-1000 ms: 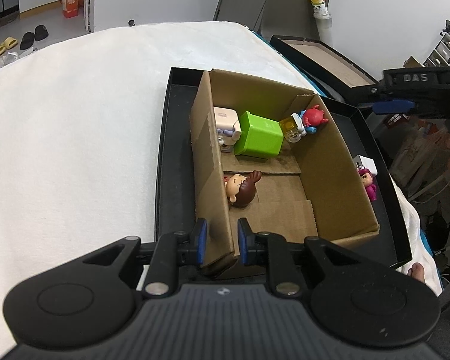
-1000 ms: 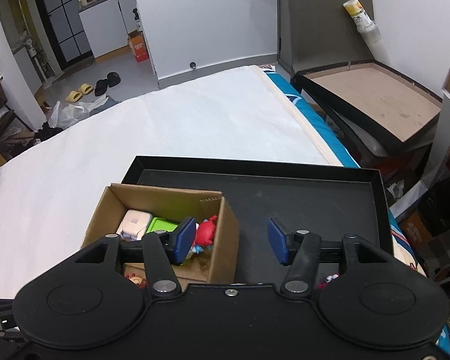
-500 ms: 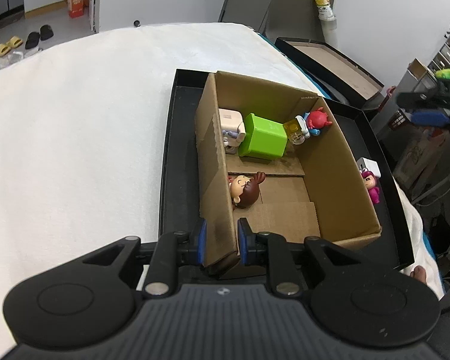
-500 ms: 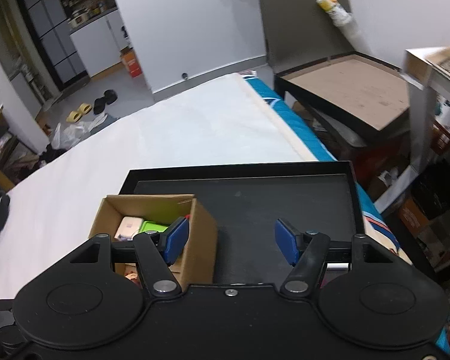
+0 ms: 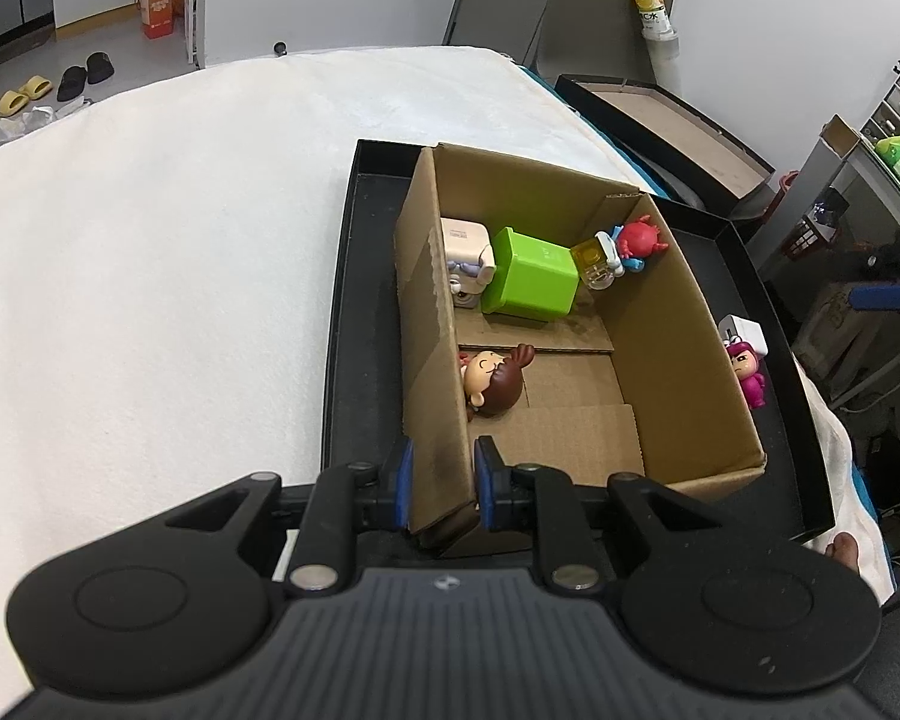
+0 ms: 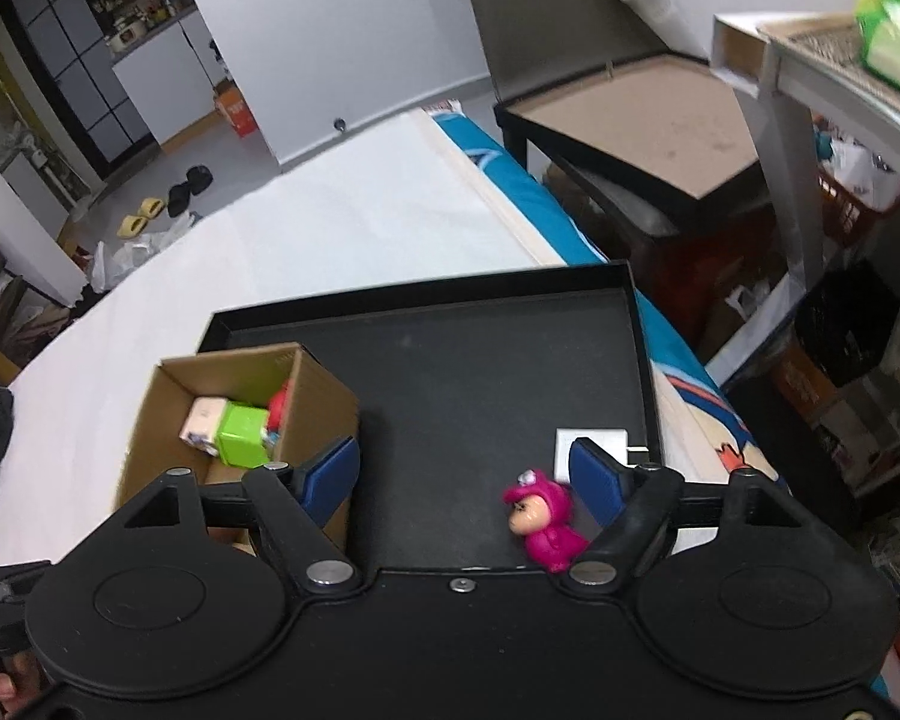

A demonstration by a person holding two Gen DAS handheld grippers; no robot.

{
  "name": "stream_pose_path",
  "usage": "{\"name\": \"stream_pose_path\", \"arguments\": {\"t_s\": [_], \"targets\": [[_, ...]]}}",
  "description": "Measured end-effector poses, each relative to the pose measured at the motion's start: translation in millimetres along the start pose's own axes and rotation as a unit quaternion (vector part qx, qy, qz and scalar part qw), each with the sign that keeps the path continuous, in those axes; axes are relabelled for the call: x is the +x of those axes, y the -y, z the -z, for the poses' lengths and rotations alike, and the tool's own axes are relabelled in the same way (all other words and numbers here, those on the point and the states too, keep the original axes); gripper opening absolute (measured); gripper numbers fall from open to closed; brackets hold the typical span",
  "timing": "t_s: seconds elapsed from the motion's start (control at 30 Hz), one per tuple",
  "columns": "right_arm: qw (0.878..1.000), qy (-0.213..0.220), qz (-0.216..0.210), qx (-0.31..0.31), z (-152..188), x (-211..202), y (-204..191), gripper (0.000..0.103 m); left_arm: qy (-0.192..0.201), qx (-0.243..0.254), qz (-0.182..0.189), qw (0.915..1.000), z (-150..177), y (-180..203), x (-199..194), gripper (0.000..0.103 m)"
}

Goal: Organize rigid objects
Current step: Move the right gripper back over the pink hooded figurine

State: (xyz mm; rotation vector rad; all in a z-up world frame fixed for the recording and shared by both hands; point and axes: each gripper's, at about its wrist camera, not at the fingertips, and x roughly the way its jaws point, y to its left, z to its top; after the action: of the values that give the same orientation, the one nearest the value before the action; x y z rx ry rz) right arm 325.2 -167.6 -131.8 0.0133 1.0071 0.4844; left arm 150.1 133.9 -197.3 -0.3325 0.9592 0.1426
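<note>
The left gripper (image 5: 440, 483) has its jaws clamped on the near left wall of the cardboard box (image 5: 429, 324), which sits in the black tray (image 6: 486, 372) on the white bed (image 5: 150, 252). Inside lie a green block (image 5: 531, 282) and figurines. Further right, the right gripper (image 6: 465, 471) hangs over the tray; its jaws, just opened wider, grip nothing, with the pink figurine (image 6: 543, 519) between them beside the right one.

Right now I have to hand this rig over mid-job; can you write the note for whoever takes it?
Left gripper: shut on the near wall of the cardboard box, steadying it.
Right gripper: nothing between its fingers, jaws have just been opening, hovering over the black tray near the pink figure.
Done: in the box are the green cube, a white block, a red figure, a yellow piece and a brown-haired figure.
Left: the pink figure and the white adapter beside it lie on the tray outside the box; likely they go in next.
</note>
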Motion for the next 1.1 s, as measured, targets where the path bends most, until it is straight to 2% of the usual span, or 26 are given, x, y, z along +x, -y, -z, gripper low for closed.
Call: {"name": "stream_pose_path", "arguments": {"t_s": [0.3, 0.43, 0.77, 1.0, 1.1], "targets": [[0.998, -0.049, 0.041, -0.013, 11.9, 31.8, 12.0, 0.076, -0.001, 0.0, 0.002, 1.0, 0.4, 0.4, 0.6, 0.02], [0.997, -0.058, 0.052, -0.012, 14.5, 41.1, 16.0, 0.076, -0.002, -0.002, 0.006, 1.0, 0.2, -0.8, 1.5, 0.02], [0.993, -0.086, 0.078, -0.039, 22.3, 68.5, 6.5, 0.076, -0.002, -0.006, 0.017, 0.9998, 0.0, -3.7, 2.3, 0.02], [0.984, -0.104, 0.124, -0.073, 31.5, 95.3, -2.8, 0.076, -0.001, -0.002, 0.016, 0.9999, -0.3, -3.0, 2.1, 0.02], [0.981, -0.11, 0.135, -0.082, 35.3, 103.1, -6.5, 0.071, -0.002, -0.003, 0.016, 0.9999, -0.4, -3.0, 2.1, 0.02]]}}
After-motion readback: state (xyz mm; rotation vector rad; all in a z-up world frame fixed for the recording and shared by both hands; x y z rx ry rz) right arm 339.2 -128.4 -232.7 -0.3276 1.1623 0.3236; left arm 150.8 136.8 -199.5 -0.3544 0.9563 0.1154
